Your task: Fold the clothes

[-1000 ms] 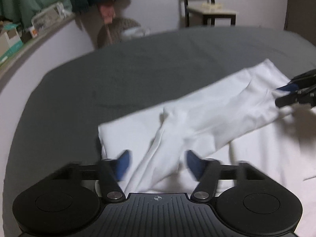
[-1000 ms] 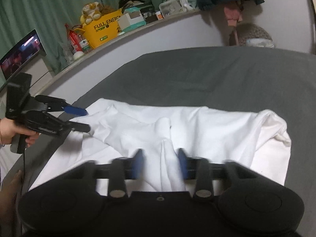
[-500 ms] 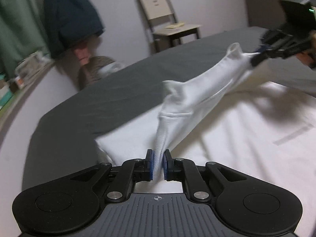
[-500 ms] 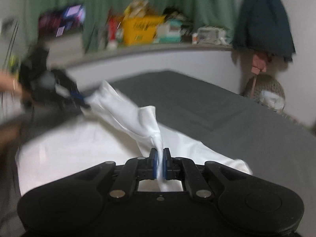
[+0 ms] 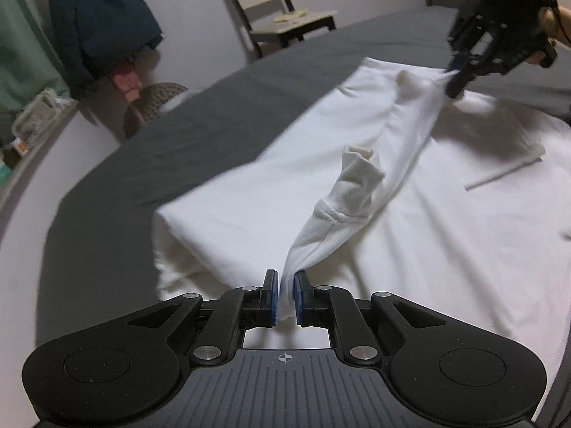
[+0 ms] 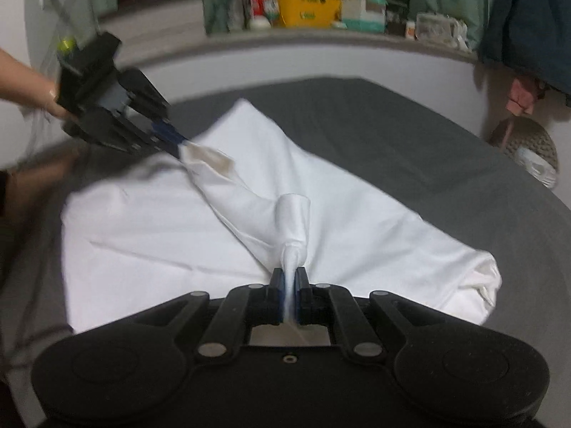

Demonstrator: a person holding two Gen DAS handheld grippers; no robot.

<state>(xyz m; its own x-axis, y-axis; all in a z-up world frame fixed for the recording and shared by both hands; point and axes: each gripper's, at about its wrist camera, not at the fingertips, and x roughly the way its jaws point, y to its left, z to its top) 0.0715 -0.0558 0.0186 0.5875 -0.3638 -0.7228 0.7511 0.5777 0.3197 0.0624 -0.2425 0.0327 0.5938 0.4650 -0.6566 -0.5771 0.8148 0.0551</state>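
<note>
A white garment (image 5: 446, 214) lies spread on the dark grey bed (image 5: 178, 114). My left gripper (image 5: 284, 285) is shut on a pinched fold of it, which rises as a ridge toward the right gripper (image 5: 455, 85), also shut on the cloth. In the right wrist view the right gripper (image 6: 289, 285) pinches a white fold, and the same garment (image 6: 160, 228) stretches as a raised ridge to the left gripper (image 6: 178, 146), held by a hand at the far left.
A wooden chair (image 5: 282, 10) stands beyond the bed. A dark jacket (image 5: 96, 25) hangs on the wall above a woven basket (image 5: 153, 103). A ledge behind the bed carries a yellow box (image 6: 314, 3) and other clutter. Grey bed (image 6: 446, 164) surrounds the garment.
Both grippers went from open around folds of the garment to shut on them, then lifted the fold off the bed. Both views have rolled and shifted sideways.
</note>
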